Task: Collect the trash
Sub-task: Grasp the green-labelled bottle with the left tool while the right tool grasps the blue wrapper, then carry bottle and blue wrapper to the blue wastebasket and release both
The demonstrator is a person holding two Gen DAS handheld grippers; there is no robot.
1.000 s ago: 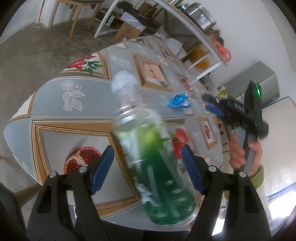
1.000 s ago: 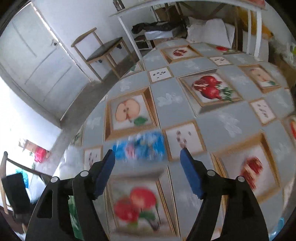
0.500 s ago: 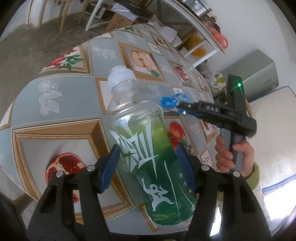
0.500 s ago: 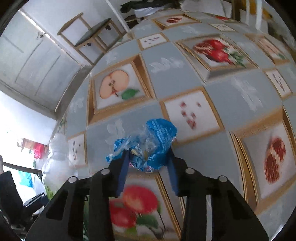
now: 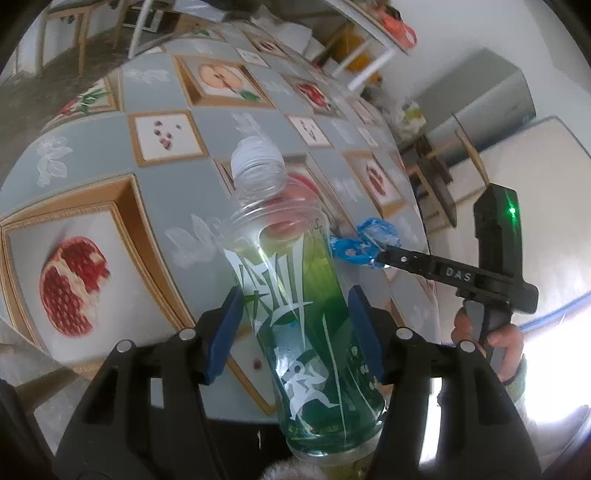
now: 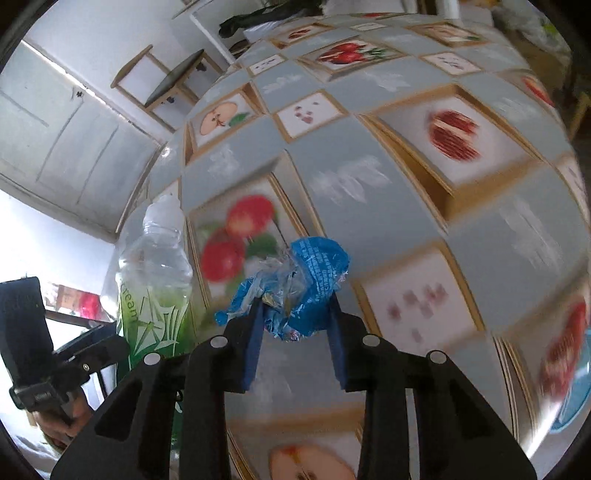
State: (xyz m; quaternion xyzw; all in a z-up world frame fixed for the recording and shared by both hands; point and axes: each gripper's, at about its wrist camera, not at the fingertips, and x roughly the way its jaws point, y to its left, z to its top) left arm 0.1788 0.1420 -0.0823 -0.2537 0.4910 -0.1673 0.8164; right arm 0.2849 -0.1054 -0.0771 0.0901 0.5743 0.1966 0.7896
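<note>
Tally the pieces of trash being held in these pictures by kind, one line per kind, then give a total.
Plastic bottle, green label, in the left gripper: 1
Crumpled blue wrapper, in the right gripper: 1
Total: 2

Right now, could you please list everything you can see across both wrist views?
plastic bottle: 1, clear with green label and white cap, held between the left gripper's pads
crumpled wrapper: 1, blue, pinched at the right gripper's tips
tablecloth: 1, grey with framed fruit prints, covering the table
wooden chair: 1, light wood with dark seat, beyond the table by the wall
white shelf unit: 1, far side of the table
left gripper: 1, black with blue pads
right gripper: 1, black with blue pads
</note>
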